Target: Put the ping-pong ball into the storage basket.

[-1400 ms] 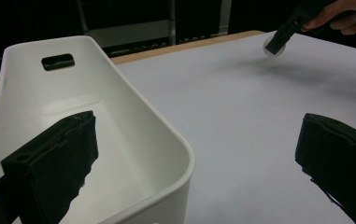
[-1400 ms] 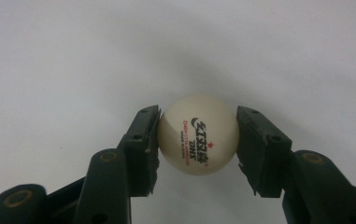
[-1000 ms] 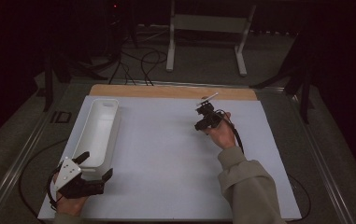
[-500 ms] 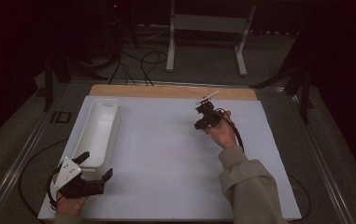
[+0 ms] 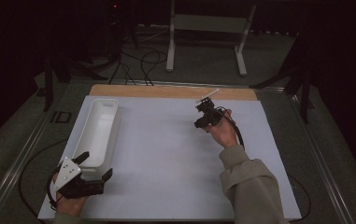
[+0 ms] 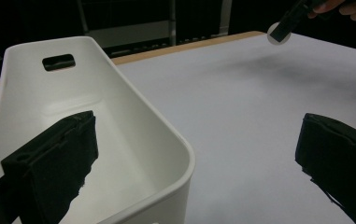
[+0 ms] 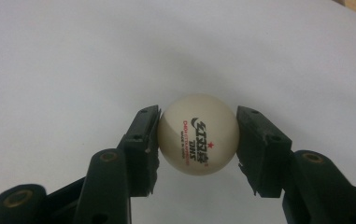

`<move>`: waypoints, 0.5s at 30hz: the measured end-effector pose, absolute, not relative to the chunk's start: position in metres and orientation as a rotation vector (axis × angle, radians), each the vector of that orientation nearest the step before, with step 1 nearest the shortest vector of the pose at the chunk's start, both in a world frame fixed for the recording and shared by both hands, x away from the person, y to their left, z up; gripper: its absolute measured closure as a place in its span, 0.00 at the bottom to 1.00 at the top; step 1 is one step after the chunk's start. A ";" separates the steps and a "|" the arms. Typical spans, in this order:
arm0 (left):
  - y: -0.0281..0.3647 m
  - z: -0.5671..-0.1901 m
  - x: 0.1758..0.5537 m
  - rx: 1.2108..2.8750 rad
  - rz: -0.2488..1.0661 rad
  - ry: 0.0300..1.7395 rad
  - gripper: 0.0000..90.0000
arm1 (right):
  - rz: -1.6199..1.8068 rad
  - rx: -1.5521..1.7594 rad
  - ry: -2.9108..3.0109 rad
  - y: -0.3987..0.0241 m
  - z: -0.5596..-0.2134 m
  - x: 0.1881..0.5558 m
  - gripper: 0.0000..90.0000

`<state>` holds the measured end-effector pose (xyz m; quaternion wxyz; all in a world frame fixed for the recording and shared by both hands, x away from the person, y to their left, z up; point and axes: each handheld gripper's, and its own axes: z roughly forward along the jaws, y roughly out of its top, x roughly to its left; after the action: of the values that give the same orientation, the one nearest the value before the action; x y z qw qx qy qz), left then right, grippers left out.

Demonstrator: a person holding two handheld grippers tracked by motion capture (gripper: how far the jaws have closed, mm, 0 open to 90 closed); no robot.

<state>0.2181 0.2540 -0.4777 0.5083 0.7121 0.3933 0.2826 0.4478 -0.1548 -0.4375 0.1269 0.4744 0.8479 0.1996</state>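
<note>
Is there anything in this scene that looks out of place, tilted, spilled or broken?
Nothing stands out. The white bin sits flat on the white table cover, its inside bare. The right gripper holds a table tennis ball squarely between its pads; the ball looks undamaged. The left gripper is open, straddling the bin's near corner.

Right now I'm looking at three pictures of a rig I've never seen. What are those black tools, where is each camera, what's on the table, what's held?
No robot arm here: a person holds a handheld black two-jaw gripper in each hand. One camera looks down from above the table; another rides on each gripper, looking along its jaws. On the white table sheet stands a long white plastic bin. The left gripper has its jaws open astride the bin's near end, one jaw inside, one outside. The right gripper, over the sheet's far right part, is shut on a white table-tennis ball with printed lettering.
</note>
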 end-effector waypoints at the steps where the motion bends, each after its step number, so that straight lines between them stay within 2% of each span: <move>1: 0.254 -0.478 0.218 1.715 0.681 0.948 0.00 | 0.580 1.377 2.468 -0.155 -0.436 0.448 0.57; 15: 0.254 -0.478 0.218 1.715 0.681 0.949 0.00 | 0.599 1.348 2.469 -0.150 -0.426 0.445 0.57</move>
<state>0.2180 0.2540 -0.4777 0.5083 0.7117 0.3939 0.2828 0.4453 -0.1504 -0.4263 0.1324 0.4646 0.8508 0.2066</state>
